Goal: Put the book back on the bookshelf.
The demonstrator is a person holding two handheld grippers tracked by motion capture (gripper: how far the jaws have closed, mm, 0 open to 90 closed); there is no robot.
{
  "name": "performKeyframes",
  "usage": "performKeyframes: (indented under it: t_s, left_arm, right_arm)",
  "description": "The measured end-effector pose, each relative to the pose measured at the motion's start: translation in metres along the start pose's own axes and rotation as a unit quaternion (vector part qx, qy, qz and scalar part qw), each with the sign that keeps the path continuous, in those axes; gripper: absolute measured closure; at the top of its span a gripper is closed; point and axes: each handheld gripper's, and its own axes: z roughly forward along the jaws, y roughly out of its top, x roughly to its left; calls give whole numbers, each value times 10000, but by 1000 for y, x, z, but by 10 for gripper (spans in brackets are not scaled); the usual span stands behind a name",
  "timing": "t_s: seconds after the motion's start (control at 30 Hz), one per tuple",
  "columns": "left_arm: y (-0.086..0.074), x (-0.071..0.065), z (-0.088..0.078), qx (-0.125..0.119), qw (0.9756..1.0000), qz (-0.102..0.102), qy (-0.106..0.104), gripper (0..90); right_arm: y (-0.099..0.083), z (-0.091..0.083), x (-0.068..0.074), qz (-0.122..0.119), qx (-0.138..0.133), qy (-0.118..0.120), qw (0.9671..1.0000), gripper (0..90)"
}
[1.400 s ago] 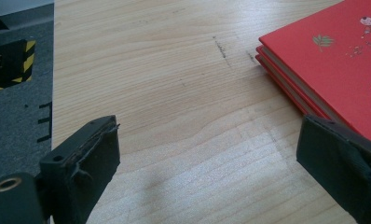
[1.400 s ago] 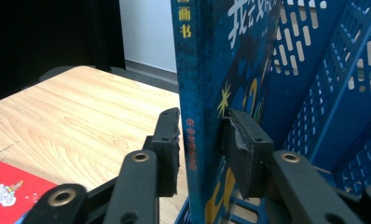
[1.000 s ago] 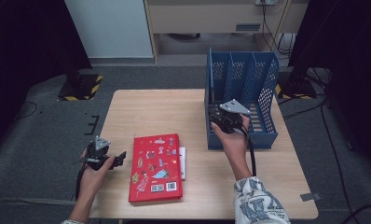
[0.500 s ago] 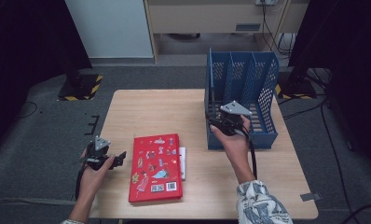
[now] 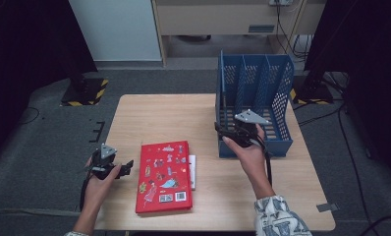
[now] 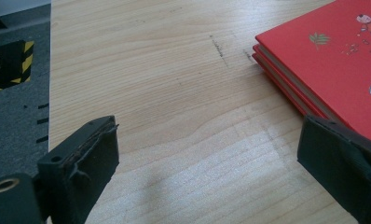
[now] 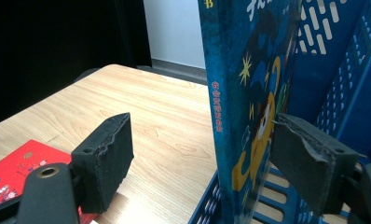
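While the blue book stood upright in the leftmost compartment of the blue file rack, my right gripper sat at the rack's front left corner; its jaws had just been opening, the book between them but seemingly untouched, though the far pad was hard to judge. Well left of the rack, beside the red books, my left gripper was spread wide over bare table.

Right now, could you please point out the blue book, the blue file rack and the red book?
blue book (image 7: pixel 249 107): right gripper view, front cover.
blue file rack (image 5: pixel 282 96): high view, right side wall.
red book (image 5: pixel 164 177): high view, cover's middle.
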Motion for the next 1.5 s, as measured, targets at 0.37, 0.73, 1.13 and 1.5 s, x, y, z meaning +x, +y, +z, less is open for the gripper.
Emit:
performKeyframes:
  t_s: [0.37,0.73,1.13,1.5]
  left_arm:
    - [1,-2,0,-2,10000,16,-53,46]
    - [3,-8,-4,-62,9996,24,-265,87]
    - [3,-33,-12,-62,9966,-1,-824,157]
    - [0,-51,-16,-79,9925,-34,-1223,202]
  right_arm:
    - [-6,-12,7,-14,26,210,9998,218]
    - [-28,-31,29,-36,147,629,9979,145]
    - [-72,-34,55,-215,433,1172,9919,128]
    - [-92,-23,77,-280,855,1634,9824,134]
